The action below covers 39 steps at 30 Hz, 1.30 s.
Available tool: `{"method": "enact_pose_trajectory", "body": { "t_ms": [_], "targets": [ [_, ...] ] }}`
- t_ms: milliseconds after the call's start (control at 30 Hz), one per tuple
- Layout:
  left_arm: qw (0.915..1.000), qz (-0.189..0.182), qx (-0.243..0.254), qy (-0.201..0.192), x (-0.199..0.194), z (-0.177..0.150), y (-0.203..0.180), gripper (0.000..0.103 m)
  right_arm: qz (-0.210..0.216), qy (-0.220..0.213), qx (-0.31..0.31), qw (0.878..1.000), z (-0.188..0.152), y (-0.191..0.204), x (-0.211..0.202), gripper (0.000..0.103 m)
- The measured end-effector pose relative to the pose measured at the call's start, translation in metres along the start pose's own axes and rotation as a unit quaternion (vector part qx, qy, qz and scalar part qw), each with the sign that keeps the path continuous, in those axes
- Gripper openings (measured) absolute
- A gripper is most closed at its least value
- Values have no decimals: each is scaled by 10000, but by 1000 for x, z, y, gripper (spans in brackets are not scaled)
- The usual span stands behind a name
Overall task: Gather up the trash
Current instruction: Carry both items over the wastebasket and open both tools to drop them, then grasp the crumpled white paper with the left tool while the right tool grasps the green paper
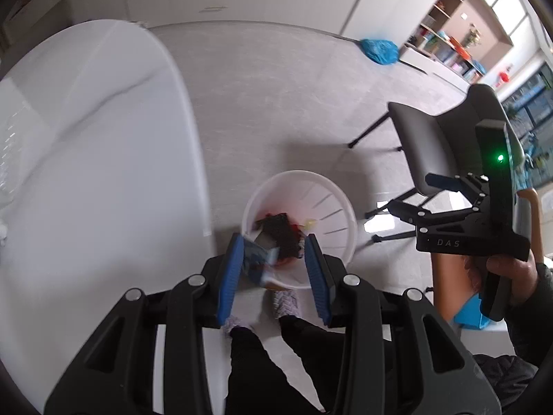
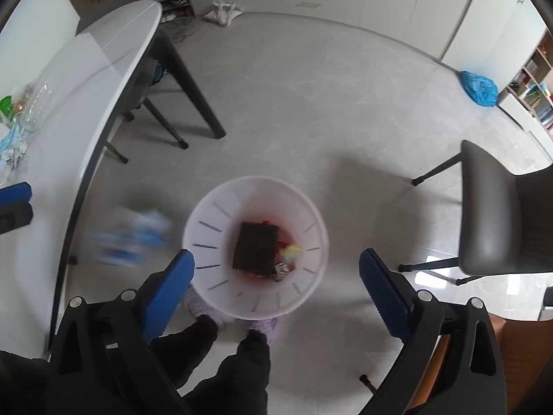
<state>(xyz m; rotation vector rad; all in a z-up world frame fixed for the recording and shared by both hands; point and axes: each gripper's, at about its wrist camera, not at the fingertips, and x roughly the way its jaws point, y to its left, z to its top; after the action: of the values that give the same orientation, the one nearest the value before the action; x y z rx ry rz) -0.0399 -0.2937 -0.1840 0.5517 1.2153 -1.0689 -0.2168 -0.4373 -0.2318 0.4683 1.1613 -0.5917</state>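
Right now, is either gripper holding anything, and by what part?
Nothing looks held. The right gripper is open over the bin. The left gripper is open too; the blurred blue-white wrapper appears loose in mid-air beside the bin.

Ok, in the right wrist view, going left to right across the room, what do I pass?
White table → blurred blue wrapper → white trash bin → grey chair.
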Motion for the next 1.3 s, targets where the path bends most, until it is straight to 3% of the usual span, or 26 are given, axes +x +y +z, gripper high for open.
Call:
{"method": "enact_pose_trajectory", "body": {
  "t_ms": [333, 733, 800, 867, 933, 1067, 1300],
  "targets": [
    [9996, -199, 205, 15, 16, 14, -44, 36, -85, -125, 294, 9995, -10, -44, -14, 96],
    [9999, -60, 137, -71, 5, 9, -42, 38, -20, -191, 162, 9997, -5, -33, -16, 96],
    [9999, -34, 102, -85, 3, 8, -40, 56, -1, -202, 119, 9997, -4, -30, -17, 96],
    [9998, 88, 6, -184, -3, 6, -38, 81, 8, -223, 67, 9997, -2, -25, -19, 96],
    [9995, 155, -87, -248, -9, 4, -34, 90, 21, -241, 7, 9997, 1, -19, -20, 96],
    [9987, 264, -354, -259, -16, 0, -17, 95, 65, -309, -140, 9994, 7, -4, -23, 97],
    [9914, 576, -1044, -540, -46, -18, 38, 95, 198, -546, -585, 9966, 25, 44, -36, 100]
  ]
}}
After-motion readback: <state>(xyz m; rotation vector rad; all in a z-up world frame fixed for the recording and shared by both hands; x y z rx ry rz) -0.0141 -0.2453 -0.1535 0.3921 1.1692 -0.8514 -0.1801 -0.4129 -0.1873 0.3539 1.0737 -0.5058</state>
